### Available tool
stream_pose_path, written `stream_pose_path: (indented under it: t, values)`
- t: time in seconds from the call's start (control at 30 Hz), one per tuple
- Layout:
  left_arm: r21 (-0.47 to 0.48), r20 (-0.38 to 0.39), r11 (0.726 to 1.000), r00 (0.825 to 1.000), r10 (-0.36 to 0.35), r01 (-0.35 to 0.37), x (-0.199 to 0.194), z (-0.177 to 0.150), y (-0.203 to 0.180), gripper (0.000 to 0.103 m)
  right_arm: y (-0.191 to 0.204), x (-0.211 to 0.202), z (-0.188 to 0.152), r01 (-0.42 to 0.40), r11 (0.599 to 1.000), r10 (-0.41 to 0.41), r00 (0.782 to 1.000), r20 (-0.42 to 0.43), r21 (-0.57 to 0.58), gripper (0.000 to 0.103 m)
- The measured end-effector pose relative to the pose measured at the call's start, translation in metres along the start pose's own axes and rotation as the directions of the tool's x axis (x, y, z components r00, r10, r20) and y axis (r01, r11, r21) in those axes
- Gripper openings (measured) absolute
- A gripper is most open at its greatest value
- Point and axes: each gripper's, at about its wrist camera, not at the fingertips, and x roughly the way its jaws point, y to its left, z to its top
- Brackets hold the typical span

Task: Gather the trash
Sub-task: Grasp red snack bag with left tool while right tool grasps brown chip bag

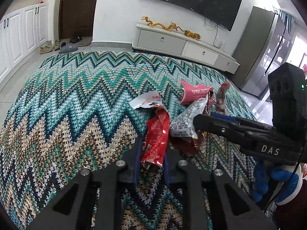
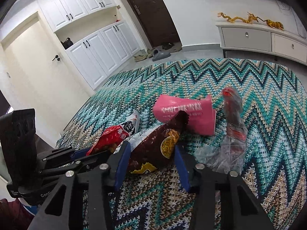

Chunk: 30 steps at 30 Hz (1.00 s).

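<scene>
Two grippers work side by side over a zigzag-knit teal, cream and brown cloth (image 1: 67, 99) covering the tabletop. The left gripper (image 1: 151, 159) has its jaws pinched on a crumpled red foil wrapper (image 1: 156, 140), while the right gripper (image 2: 151, 163) has its jaws closed around a dark brown glossy noodle packet (image 2: 153, 149). Just beyond lie a pink plastic wrapper (image 2: 184, 113) with white lettering and, to its right, a crinkled clear plastic bag (image 2: 228, 145) with red print. Farther off stands a white drawer cabinet (image 1: 172, 42) carrying golden dragon figurines (image 1: 168, 25).
</scene>
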Motion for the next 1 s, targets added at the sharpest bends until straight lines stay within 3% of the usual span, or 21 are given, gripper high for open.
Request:
stream_pose_path:
  t: [0.5, 1.0]
  values:
    - [-0.037, 0.036, 0.999, 0.999, 0.030, -0.029, -0.039, -0.012, 0.006, 0.013, 0.020, 0.001, -0.005, 0.012, 0.999, -0.012, 1.000, 0.001, -0.033, 0.028]
    - [-0.049, 0.089, 0.998, 0.995, 0.050, -0.045, -0.080, -0.015, 0.008, 0.013, 0.033, -0.005, -0.006, 0.048, 0.998, -0.048, 0.999, 0.001, -0.042, 0.025]
